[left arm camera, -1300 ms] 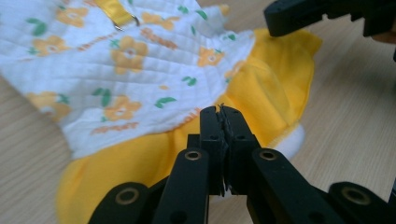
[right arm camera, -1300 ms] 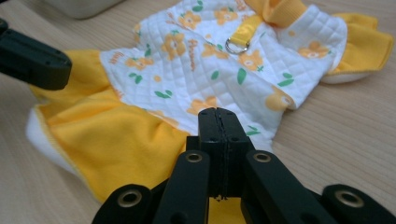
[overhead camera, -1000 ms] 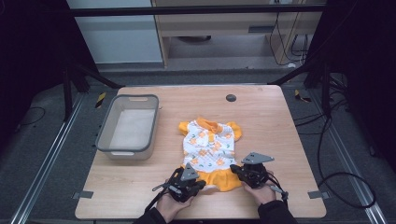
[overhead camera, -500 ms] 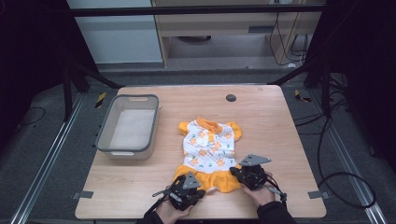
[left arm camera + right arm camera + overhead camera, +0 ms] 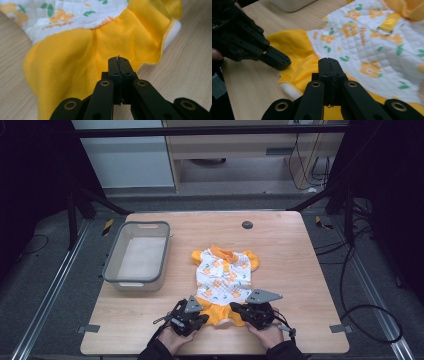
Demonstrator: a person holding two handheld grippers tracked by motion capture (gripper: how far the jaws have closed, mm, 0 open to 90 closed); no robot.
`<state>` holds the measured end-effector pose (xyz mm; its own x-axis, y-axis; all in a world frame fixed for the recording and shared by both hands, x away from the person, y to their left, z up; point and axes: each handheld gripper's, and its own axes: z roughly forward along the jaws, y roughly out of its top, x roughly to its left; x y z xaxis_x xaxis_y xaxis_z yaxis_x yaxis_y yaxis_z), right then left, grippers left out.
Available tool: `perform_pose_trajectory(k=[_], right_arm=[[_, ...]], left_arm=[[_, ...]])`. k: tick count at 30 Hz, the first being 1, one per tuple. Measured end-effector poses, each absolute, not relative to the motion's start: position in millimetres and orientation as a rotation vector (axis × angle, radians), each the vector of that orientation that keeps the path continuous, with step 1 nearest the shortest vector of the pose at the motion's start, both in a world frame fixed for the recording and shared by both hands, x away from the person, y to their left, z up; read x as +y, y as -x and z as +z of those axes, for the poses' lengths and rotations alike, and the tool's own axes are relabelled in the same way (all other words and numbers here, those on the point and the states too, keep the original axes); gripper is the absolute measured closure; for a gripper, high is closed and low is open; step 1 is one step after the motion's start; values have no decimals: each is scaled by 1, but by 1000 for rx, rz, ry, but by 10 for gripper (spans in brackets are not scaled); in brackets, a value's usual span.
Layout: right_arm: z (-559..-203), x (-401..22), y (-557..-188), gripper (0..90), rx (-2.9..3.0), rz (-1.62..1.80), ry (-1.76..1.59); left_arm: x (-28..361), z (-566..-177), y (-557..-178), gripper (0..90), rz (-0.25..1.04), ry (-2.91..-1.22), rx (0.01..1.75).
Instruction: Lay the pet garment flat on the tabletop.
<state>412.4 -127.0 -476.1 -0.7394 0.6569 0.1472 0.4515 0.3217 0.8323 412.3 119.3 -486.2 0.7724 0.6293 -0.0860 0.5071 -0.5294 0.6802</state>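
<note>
**Mia:** When we look down from the high view, we see a little dress (image 5: 223, 279) lying flat on the wooden table (image 5: 300, 250). It sits near the middle, a bit to our side. The top part is white with orange flowers, and the skirt (image 5: 216, 310) at the bottom is yellow.

**Ben:** We hold the left gripper (image 5: 192, 316) at the left side of the skirt, and the right gripper (image 5: 243, 309) at the right side. Both are close to the near edge of the table.

**Mia:** In the left gripper view, we see our left gripper (image 5: 118, 61) with its two black jaws pressed tight together. The yellow skirt (image 5: 75, 55) lies right behind the tips. We cannot tell if any cloth is pinched in there.

**Ben:** In the right gripper view, our right gripper (image 5: 329, 62) has its jaws pressed together too. The tips are over the spot where the yellow skirt (image 5: 297, 57) meets the white part. We cannot tell if they hold cloth. We also see the left gripper (image 5: 277, 60) across from us, at the other edge of the skirt.

**Mia:** A grey tub (image 5: 112, 272) stands on the left side of the table, well apart from the dress. A small dark round spot (image 5: 247, 224) sits near the far edge.
</note>
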Motion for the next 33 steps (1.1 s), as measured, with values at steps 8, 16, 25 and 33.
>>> perform_pose_trajectory(k=[8,16,25,33], right_arm=[[-489,-113,-409,900,2460,1333,-984],[-498,-112,-399,900,2542,1299,-957],[-501,-109,-392,900,2597,1236,-922],[-489,-136,-399,900,2475,1284,-1001]], left_arm=[[129,-489,-434,895,291,-2239,905],[129,-493,-434,897,307,-2251,921],[130,-490,-431,895,328,-2251,919],[120,-480,-415,883,243,-2217,849]])
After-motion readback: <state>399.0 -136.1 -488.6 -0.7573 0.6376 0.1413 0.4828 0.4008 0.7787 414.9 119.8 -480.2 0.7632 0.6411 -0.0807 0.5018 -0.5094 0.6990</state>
